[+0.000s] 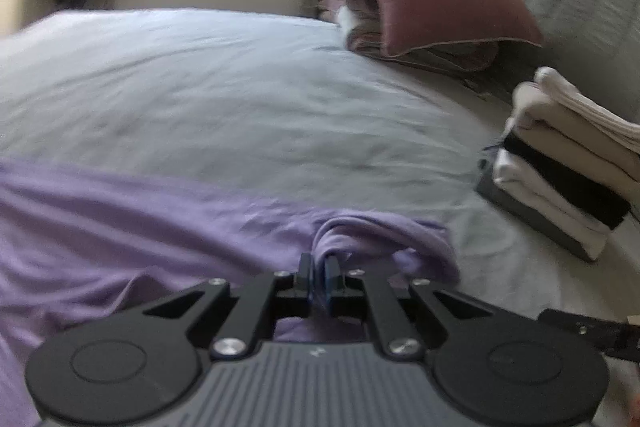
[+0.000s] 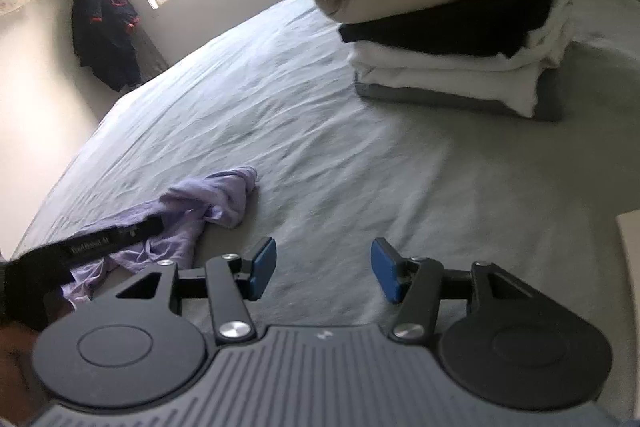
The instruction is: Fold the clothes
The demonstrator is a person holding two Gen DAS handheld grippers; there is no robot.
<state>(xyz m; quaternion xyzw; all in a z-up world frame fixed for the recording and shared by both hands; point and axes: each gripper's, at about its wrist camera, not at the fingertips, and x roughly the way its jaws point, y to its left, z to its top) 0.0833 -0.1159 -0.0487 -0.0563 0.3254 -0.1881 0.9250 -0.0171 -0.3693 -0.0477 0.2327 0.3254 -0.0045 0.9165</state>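
two grippers: left gripper (image 1: 320, 277) pinches lilac garment (image 1: 160, 219) at lower centre, apparently for folding; right gripper (image 2: 323, 269) gapes empty (folded stack (image 2: 448, 27) upper right).

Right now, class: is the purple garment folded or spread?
Unfolded: the purple garment lies loose and rumpled on the bed, one bunched edge pinched in the left gripper.

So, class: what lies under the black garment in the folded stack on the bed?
Under the black garment lie folded white clothes, then a grey layer at the bottom, resting on the bed sheet. How many white pieces there are cannot be told.
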